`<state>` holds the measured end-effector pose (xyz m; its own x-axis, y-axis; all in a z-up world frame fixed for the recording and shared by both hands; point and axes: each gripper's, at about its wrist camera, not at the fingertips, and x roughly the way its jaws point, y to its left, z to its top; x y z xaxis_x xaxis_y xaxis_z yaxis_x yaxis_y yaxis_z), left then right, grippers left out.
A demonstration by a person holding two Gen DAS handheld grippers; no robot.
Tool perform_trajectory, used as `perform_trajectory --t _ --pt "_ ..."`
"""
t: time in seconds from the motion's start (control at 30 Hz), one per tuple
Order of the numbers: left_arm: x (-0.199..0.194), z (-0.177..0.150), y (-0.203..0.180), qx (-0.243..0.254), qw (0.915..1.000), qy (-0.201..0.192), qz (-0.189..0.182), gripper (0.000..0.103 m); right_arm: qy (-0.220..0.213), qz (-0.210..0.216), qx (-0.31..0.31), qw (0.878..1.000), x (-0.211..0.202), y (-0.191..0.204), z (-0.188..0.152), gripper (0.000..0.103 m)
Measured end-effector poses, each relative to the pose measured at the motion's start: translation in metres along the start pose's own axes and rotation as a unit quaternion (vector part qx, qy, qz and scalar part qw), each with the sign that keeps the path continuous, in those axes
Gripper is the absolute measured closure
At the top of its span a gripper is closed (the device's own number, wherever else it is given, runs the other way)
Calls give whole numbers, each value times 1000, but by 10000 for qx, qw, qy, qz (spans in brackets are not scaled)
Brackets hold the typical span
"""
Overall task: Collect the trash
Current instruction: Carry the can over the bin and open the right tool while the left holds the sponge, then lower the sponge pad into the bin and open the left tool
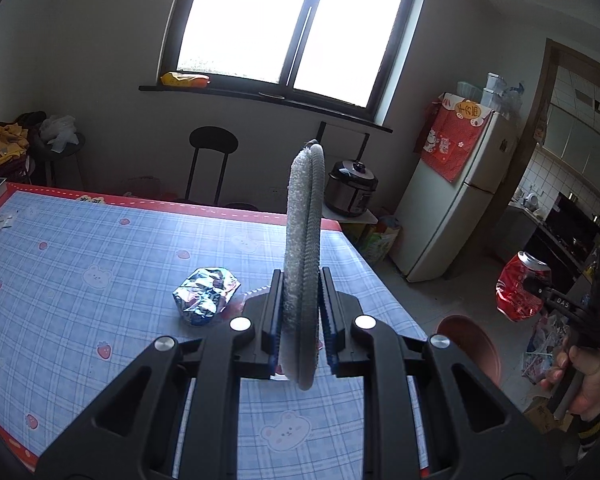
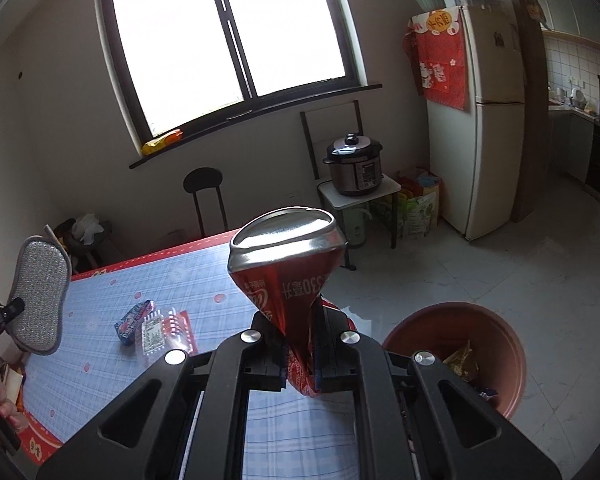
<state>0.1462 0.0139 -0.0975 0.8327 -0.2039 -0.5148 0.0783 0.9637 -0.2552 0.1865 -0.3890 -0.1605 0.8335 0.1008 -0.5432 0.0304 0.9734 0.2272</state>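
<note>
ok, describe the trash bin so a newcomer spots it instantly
Find the blue plaid table, then look at the tiled floor off its right corner, toward the white fridge. The bin is the round reddish-brown tub there, open-topped with wrappers inside; the nearby bags are green.

The left gripper (image 1: 300, 320) points forward and slightly upward, its jaws closed tight on a grey scrubbing pad (image 1: 303, 248) that stands upright between them. The right gripper (image 2: 300, 344), gripped at its handle by the person's right hand (image 1: 584, 384), has its jaws clamped on a crushed red can (image 2: 284, 280), raised high.
</note>
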Motion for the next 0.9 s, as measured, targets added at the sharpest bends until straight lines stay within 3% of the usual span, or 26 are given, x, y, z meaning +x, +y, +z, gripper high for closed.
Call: perform_trajectory --t 0.17,0.37,0.43,0.5,0.53,0.6,0.73,0.8,0.9 --pt "7 -7 -36 75 9998 36 -161 82 228 -566 394 9974 5 -70 11 94" --pt "16 -16 -65 92 9995 83 -277 82 461 -654 920 9925 17 -123 24 90" --pt "16 -20 -73 113 9994 101 -304 82 465 -612 950 9925 19 -130 28 81" --pt "17 -21 -81 147 9992 122 -339 82 367 -603 915 9933 15 -132 31 55" --pt "18 -22 -84 166 9991 132 -358 82 275 -590 887 9939 11 -132 33 52" --pt "20 -21 -91 209 9988 146 -413 82 193 -561 846 9946 6 -131 37 36" --pt "25 -16 -109 357 9974 173 -599 82 -20 -476 819 9955 -11 -131 45 21" --pt "30 -15 -123 457 9960 205 -745 82 -115 -567 750 9955 -23 -130 46 8" --pt "40 -15 -144 585 9929 303 -993 82 -226 -688 621 9954 -41 -132 48 6"
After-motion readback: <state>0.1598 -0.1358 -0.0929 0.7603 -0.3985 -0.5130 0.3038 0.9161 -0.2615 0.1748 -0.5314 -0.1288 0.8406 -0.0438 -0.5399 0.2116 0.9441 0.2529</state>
